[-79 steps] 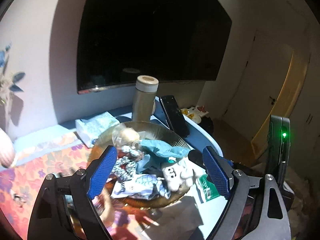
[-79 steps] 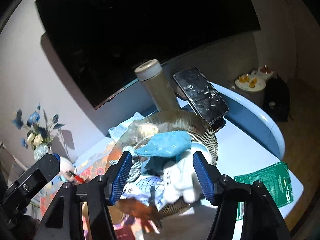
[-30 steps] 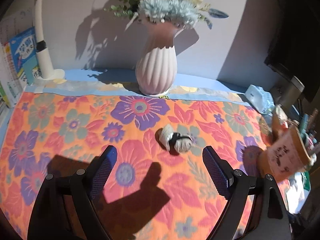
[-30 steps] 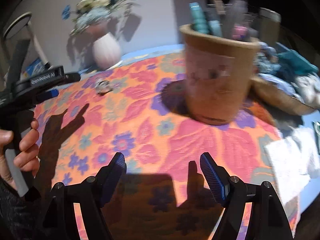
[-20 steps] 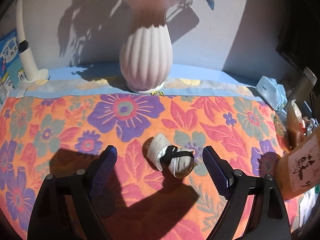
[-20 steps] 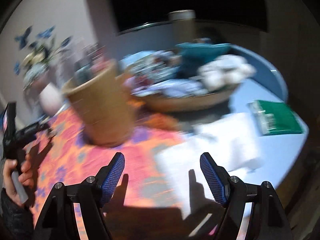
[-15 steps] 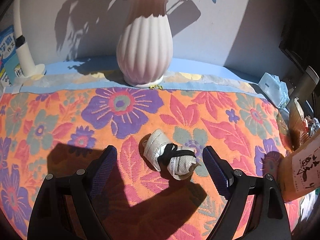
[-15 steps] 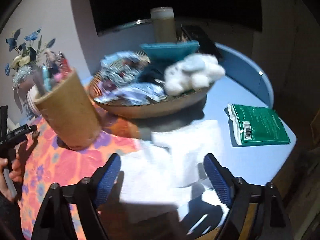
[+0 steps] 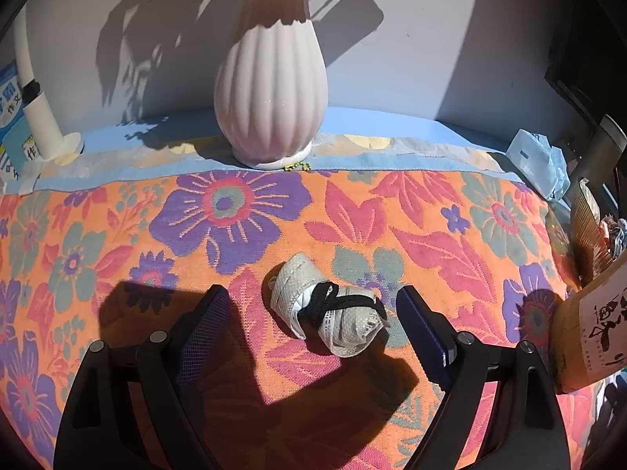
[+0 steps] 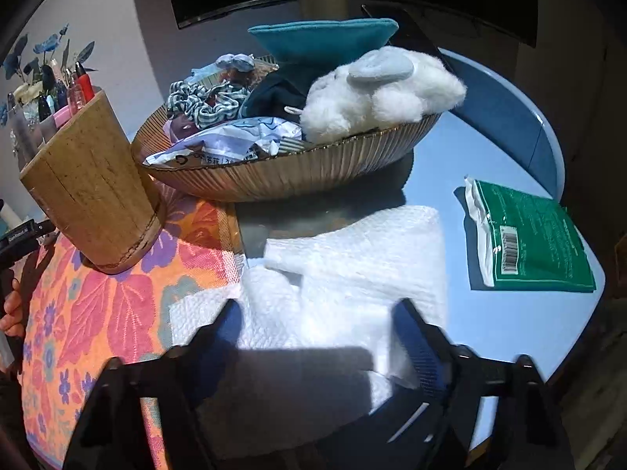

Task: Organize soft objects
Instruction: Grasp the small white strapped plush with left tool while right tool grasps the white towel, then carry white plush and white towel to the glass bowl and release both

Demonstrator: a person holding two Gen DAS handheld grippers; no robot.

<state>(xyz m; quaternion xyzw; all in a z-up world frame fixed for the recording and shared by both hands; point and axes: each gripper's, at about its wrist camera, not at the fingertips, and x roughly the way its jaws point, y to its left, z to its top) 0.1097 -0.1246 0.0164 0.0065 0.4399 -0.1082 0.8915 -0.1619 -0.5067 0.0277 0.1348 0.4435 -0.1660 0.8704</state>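
Note:
A small white cloth roll (image 9: 333, 315) tied with a black cord lies on the flowered mat (image 9: 117, 235). My left gripper (image 9: 313, 295) stands open around it, one finger on each side, neither touching. In the right wrist view a folded white towel (image 10: 352, 258) lies on the blue table below a ribbed bowl (image 10: 298, 174). The bowl holds a white plush toy (image 10: 376, 94), a teal cloth (image 10: 325, 39), a striped scrunchie (image 10: 203, 102) and printed fabric. My right gripper (image 10: 317, 307) is low over the towel, its jaws closing with the towel between them.
A ribbed pink vase (image 9: 270, 90) stands behind the roll by the wall. A wooden pen pot (image 10: 90, 188) sits left of the bowl. A green packet (image 10: 533, 235) lies near the table's right edge. A hand (image 10: 11, 309) shows at the far left.
The left gripper has come forward and down until the roll lies between its fingers. The right gripper has swung from the pen pot over to the white towel and its jaws have narrowed.

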